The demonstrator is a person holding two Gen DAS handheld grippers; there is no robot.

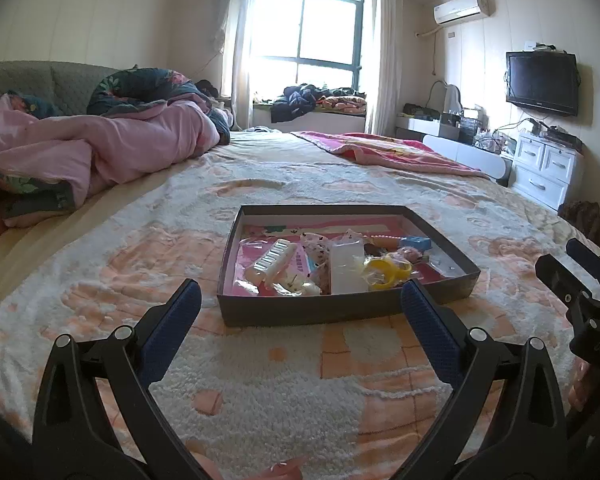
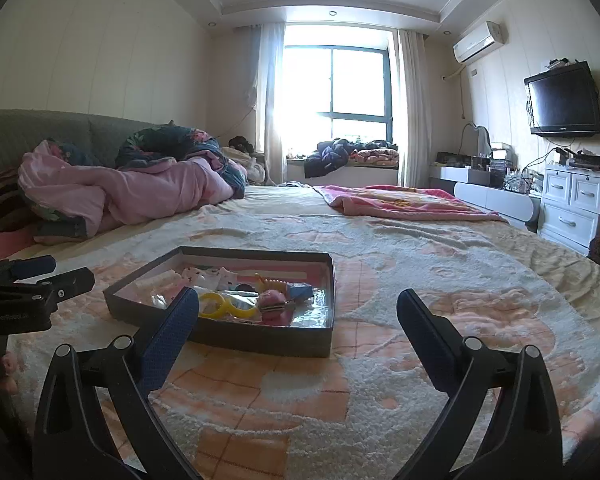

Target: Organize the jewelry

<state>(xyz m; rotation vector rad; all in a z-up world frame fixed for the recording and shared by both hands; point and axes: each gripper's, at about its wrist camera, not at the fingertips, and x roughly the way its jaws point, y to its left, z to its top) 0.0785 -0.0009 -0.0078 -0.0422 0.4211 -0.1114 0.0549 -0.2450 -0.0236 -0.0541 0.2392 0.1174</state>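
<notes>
1. A shallow dark box (image 1: 342,312) sits on the fleecy peach-and-cream blanket (image 1: 260,392) that covers the bed, and it holds the jumble of small trinkets.
2. Inside the box, a pair of yellow rings (image 1: 388,270) lies near the front wall, a clear plastic case (image 1: 346,266) stands just to its left, and a white ridged piece (image 1: 270,262) lies further left (what it is cannot be told from here).
3. A small blue box (image 1: 416,243) rests toward the back right of the tray; in the right wrist view a pink round trinket (image 2: 271,301) lies just beside the yellow rings.
4. The left gripper (image 1: 300,300) hangs over the blanket just in front of the box, its blue-padded fingers (image 1: 172,328) spread wide with nothing between them.
5. The right gripper (image 2: 298,312) is likewise spread wide and holds nothing, set to the right of the box, whose near right corner lies between its fingers in view.
6. A crumpled pink duvet (image 1: 112,148) lies at the far left of the bed, well apart from the box.
</notes>
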